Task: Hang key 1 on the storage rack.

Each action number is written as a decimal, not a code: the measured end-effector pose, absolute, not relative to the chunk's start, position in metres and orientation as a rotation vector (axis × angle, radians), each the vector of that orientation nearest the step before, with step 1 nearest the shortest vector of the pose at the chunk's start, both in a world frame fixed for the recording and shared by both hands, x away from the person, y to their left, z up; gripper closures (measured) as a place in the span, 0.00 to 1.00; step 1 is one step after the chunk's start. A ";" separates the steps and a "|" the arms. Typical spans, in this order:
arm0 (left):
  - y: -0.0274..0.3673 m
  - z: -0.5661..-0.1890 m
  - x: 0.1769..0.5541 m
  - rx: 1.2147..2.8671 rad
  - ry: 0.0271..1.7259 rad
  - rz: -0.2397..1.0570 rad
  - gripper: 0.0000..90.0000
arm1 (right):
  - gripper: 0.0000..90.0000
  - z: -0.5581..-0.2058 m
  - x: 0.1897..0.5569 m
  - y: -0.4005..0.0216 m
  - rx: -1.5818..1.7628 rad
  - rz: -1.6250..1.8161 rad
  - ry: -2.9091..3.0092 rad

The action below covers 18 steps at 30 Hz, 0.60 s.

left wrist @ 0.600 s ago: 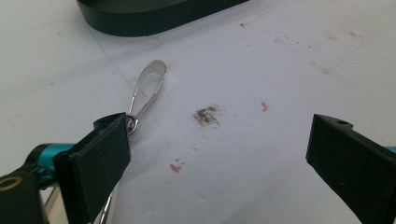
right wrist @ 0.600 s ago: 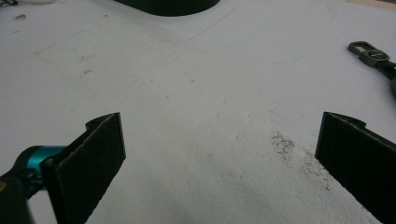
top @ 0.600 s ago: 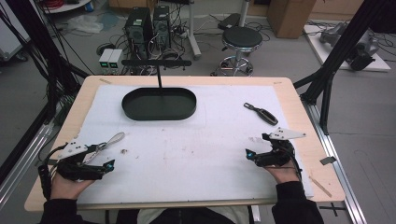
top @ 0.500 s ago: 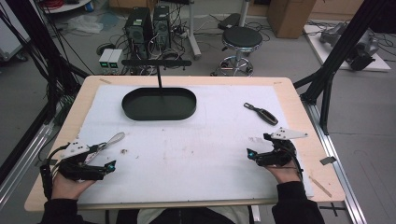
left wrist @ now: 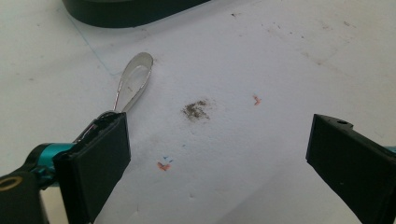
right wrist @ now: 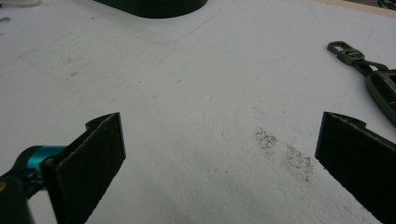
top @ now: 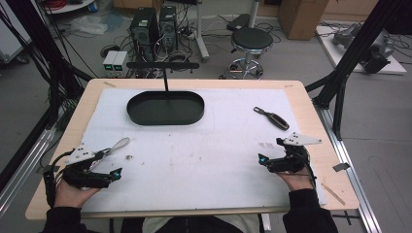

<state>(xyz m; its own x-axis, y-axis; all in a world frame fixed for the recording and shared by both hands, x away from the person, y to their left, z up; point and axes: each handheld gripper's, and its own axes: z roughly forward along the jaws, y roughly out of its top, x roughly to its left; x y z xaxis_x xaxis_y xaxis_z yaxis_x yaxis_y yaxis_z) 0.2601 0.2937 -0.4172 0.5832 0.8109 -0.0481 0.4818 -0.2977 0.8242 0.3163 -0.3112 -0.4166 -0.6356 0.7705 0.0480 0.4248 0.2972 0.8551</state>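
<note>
A wooden table (top: pixel 311 104) draped with a white sheet (top: pixel 204 155) carries a black oval tray (top: pixel 165 108) toward its far edge, a metal spoon (top: pixel 115 145) near the left front and a dark key fob (top: pixel 272 118) at right.

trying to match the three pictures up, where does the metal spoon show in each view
High view: the metal spoon lies at lower left on the white mat, just ahead of the left hand-held gripper.
Left gripper view: the spoon is at upper left, its handle running down behind the left jaw.
Right gripper view: not in it.
Shared landmark: the black oval tray, at the top edge of both gripper views.
</note>
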 end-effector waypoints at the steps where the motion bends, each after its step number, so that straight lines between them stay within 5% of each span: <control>1: 0.294 -0.417 0.260 1.960 1.034 0.483 0.08 | 0.01 -0.417 0.316 -0.311 1.076 1.277 2.203; 18: 0.286 -0.420 0.267 2.024 1.018 0.495 0.08 | 0.01 -0.420 0.317 -0.309 1.065 1.233 2.215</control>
